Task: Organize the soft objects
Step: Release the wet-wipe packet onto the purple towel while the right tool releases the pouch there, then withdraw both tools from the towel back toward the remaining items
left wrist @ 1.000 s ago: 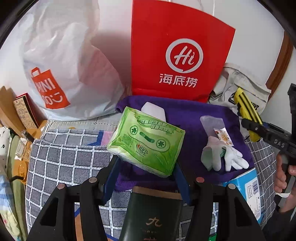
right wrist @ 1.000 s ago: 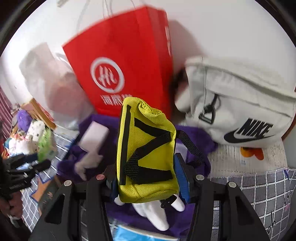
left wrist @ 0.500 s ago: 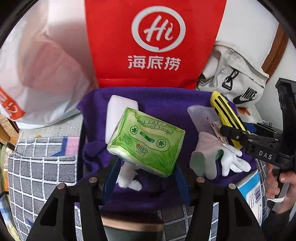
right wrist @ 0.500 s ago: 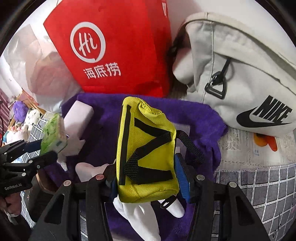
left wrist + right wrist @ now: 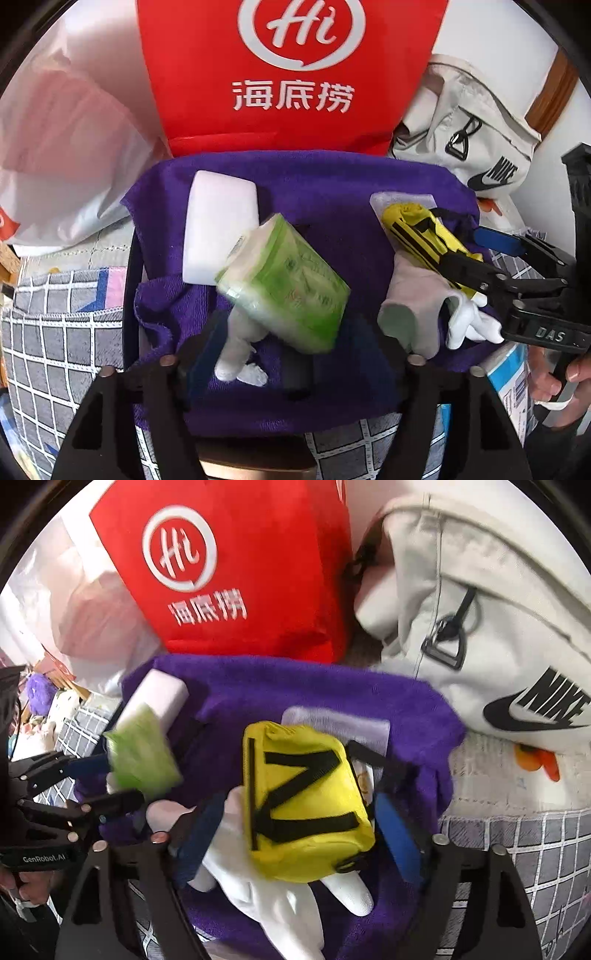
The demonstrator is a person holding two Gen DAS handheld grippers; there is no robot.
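Now both tools [image 5: 291, 354] [image 5: 295, 834] open above purple towel [image 5: 314, 192]

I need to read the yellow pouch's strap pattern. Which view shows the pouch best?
The right wrist view: the yellow pouch fills its centre, front panel and black straps facing. The left wrist view shows it edge-on, partly hidden.

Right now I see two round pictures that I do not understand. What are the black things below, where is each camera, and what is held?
No robot here: a person holds a two-finger tool in each hand, with a camera looking along its fingers. One picture comes from the left gripper, the other from the right gripper. Both pairs of fingers have just been opening: the green tissue pack and the yellow pouch sit loose between them, over a purple towel with white gloves.
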